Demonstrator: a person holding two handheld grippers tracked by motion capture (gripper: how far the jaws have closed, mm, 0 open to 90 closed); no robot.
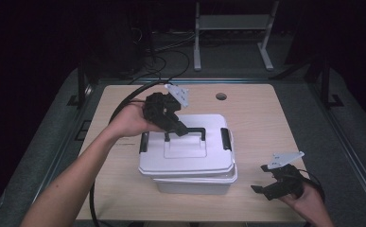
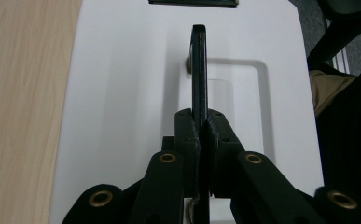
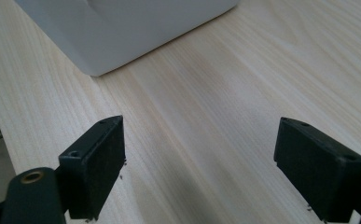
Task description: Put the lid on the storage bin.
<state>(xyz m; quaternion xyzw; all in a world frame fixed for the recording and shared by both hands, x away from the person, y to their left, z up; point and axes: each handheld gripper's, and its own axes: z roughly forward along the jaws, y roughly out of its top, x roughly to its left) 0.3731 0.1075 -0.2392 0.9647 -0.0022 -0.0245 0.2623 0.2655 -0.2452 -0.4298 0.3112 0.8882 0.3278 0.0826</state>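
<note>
White lidded box (image 1: 188,161), handle (image 1: 185,133) clamped by left hand-held gripper (image 1: 177,126)

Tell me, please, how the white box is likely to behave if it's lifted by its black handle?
The white box looks like rigid plastic, so probably stiff. The left gripper grips the black handle off-centre, so it may tilt. Its weight can't be judged.
</note>
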